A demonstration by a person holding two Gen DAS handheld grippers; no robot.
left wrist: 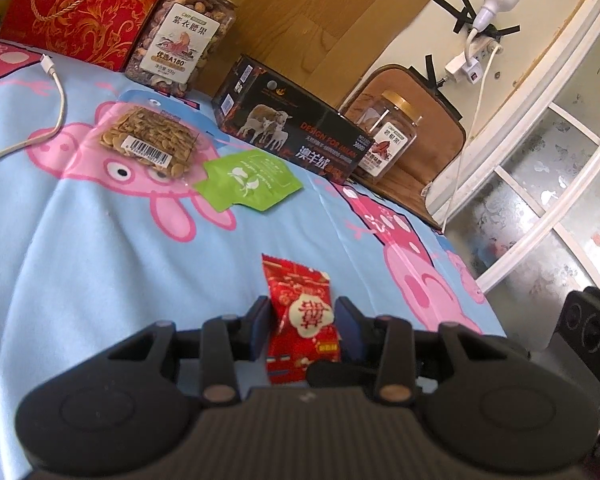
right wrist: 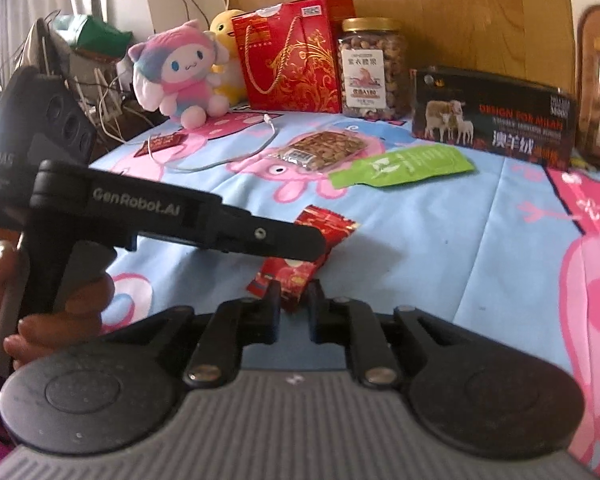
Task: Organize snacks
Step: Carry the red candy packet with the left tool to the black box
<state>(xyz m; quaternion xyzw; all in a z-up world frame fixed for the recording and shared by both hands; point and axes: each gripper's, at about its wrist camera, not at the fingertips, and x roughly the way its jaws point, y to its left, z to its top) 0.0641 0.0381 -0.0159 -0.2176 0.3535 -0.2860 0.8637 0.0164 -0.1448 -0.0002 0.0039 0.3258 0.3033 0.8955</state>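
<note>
Red foil, crinkled and printed with a white emblem, makes up the one small snack packet (left wrist: 302, 320) that both tools are working on: it sits above the blue cartoon-pig bedsheet (left wrist: 100, 260), at the near edge of the bed. The left gripper (left wrist: 303, 326) is clamped on its middle, both dark pads pressed flat against the wrapper's sides. The right gripper (right wrist: 294, 304) has its two fingers standing either side of the packet's lower corner, but whether they actually pinch the foil cannot be told from either view. A hand (right wrist: 56, 300) curls around the left tool's handle. Further back lie two flat pouches: one clear plastic bag of seeds (left wrist: 150, 140) with a barcode sticker, and one matte green sachet (left wrist: 248, 180) with a notched outline just beside it. Against the wooden headboard stand two clear plastic jars, both with gold screw lids: a nut jar (left wrist: 180, 40) and a second jar (left wrist: 390, 138) off to the right. Between them rests one long black cardboard box (left wrist: 288, 124) printed with sheep. One glossy red gift bag (left wrist: 84, 8) with gold scrollwork and a cord handle stands left of the nut jar. One white cable (left wrist: 56, 96) loops across the sheet. Two plush toys sit beyond, one pink-and-blue (right wrist: 180, 72), one yellow (right wrist: 226, 28).
</note>
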